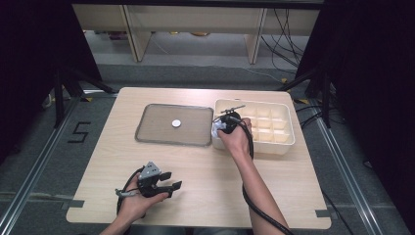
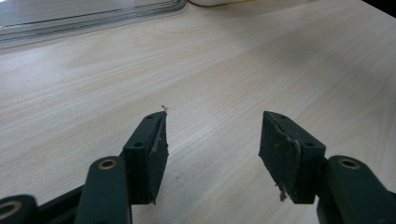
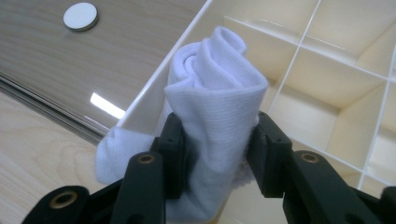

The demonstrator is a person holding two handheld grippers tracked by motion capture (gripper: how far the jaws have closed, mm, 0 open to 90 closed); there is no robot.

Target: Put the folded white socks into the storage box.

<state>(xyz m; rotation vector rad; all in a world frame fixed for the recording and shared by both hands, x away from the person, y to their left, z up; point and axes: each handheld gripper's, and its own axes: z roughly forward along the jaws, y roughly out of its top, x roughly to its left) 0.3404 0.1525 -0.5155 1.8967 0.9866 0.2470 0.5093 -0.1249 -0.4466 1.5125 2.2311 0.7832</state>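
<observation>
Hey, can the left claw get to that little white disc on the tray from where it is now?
Probably yes. The left claw is open and holding nothing, and bare table lies between it and the tray. The white disc lies alone there, uncovered; the right claw is busy at the divided box.

The one readable mark is a large black numeral "5" [image 1: 79, 132], set in angular strokes like tape on the grey floor [image 1: 44, 161]. It lies just off the left edge of the pale wooden surface [image 1: 195, 166], level with the grey rectangular tray [image 1: 147, 132] that lies on that surface. Nothing legible appears on the surface, on the tray, or on the cream plastic divided box [image 1: 288, 142] to the right of the tray. In both gripper views no lettering, label or brand can be made out.
</observation>
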